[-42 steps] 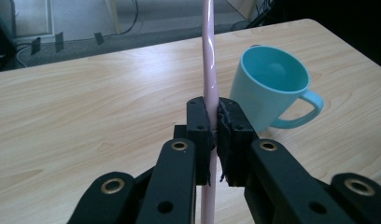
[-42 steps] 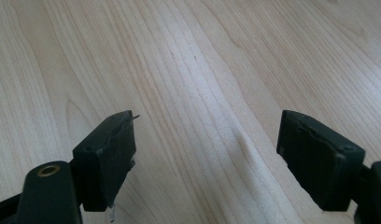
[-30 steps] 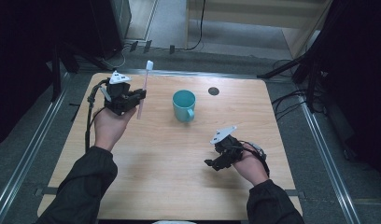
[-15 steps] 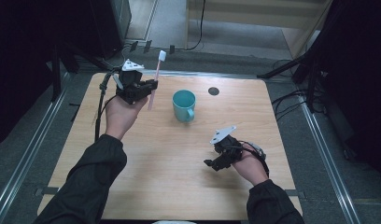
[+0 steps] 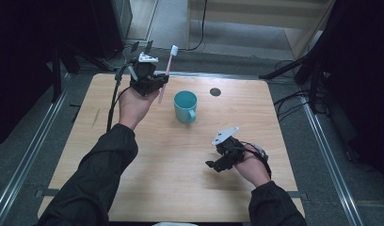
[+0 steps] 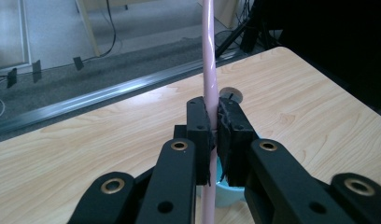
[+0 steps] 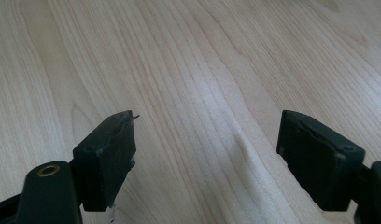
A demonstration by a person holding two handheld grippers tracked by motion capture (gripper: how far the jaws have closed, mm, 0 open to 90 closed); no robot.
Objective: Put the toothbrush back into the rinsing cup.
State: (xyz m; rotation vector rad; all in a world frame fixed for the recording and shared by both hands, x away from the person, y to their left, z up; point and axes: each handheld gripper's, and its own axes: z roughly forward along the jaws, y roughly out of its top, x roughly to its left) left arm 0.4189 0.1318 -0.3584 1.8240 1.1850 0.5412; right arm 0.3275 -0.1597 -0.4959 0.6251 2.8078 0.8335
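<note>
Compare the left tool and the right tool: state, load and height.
The left tool is shut on the pink toothbrush; the right tool is open and holds nothing. The left tool is raised at the table's far edge beside the teal cup; the right tool sits low over bare wood nearer the person. Both have black jaws and a grey plate on top.

Your high view looks forward and down over the whole wooden table [image 5: 180, 155]. Your 2 gripper views sit close along their jaws; all 3 share that tabletop.
</note>
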